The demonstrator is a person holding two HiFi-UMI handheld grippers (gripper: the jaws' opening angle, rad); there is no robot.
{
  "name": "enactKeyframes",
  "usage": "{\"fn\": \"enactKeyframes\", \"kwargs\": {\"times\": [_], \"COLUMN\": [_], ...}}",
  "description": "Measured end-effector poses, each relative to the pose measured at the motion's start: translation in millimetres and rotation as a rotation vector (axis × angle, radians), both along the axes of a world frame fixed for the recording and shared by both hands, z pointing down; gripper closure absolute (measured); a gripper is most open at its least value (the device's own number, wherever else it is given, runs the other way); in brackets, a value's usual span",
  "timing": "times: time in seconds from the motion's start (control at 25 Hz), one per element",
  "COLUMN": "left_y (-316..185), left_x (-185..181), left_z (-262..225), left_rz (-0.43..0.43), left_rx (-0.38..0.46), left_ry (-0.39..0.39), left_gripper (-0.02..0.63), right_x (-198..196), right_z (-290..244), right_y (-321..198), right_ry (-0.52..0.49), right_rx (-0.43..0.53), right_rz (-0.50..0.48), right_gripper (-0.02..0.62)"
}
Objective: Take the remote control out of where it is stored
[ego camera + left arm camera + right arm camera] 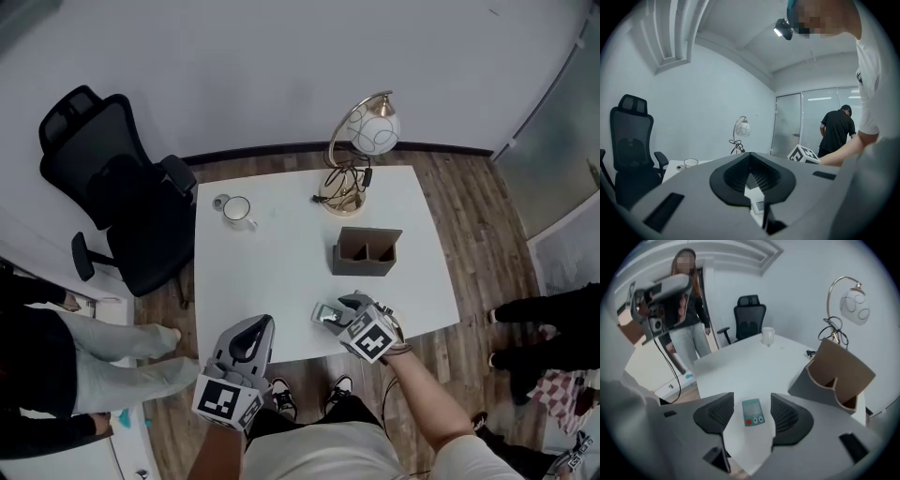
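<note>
The remote control (752,412) is white with a teal panel, a small screen and a red button. It sits between the jaws of my right gripper (752,414), which is shut on it just above the white table (281,272) near its front edge. In the head view the remote control (324,315) shows at the tip of the right gripper (334,311). The brown two-slot holder (366,253) stands apart from it toward the back; both slots of the holder (839,373) look empty. My left gripper (258,330) hangs at the table's front edge, shut on nothing, its tips meeting (748,157).
A white mug (237,210) and a gold lamp (366,131) with a coiled cord stand at the back of the table. A black office chair (122,197) is at the left. One person (66,361) stands to the left and another person (553,323) to the right.
</note>
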State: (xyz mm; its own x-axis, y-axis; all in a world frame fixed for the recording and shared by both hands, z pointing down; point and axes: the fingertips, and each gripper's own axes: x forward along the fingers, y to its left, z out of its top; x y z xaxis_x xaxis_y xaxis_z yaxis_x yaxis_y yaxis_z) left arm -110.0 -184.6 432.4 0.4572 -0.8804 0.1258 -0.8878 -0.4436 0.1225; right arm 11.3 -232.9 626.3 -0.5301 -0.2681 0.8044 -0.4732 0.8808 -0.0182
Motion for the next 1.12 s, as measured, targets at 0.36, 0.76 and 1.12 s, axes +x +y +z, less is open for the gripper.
{"fn": "enactKeyframes", "kwargs": {"times": [0.36,0.76,1.12], "left_y": [6,13,22], "left_x": [19,49,73], "left_z": [-23,-46,-62], "left_rz": [0.058,0.099,0.124], "left_rx": [0.048,0.095,0.128], "left_ry": [-0.014,-0.037,-0.044], "left_gripper": [0.598,0.598,0.598], "right_x": [37,94,137], "right_z": [-123,-223,-264], "right_y": [4,30,48], "right_ry": [-0.3,-0.58,-0.664], "right_rx": [0.295,0.527,0.653], "right_rz": [0.229,0.399,0.471], "right_gripper": [0.544,0.586,0.587]}}
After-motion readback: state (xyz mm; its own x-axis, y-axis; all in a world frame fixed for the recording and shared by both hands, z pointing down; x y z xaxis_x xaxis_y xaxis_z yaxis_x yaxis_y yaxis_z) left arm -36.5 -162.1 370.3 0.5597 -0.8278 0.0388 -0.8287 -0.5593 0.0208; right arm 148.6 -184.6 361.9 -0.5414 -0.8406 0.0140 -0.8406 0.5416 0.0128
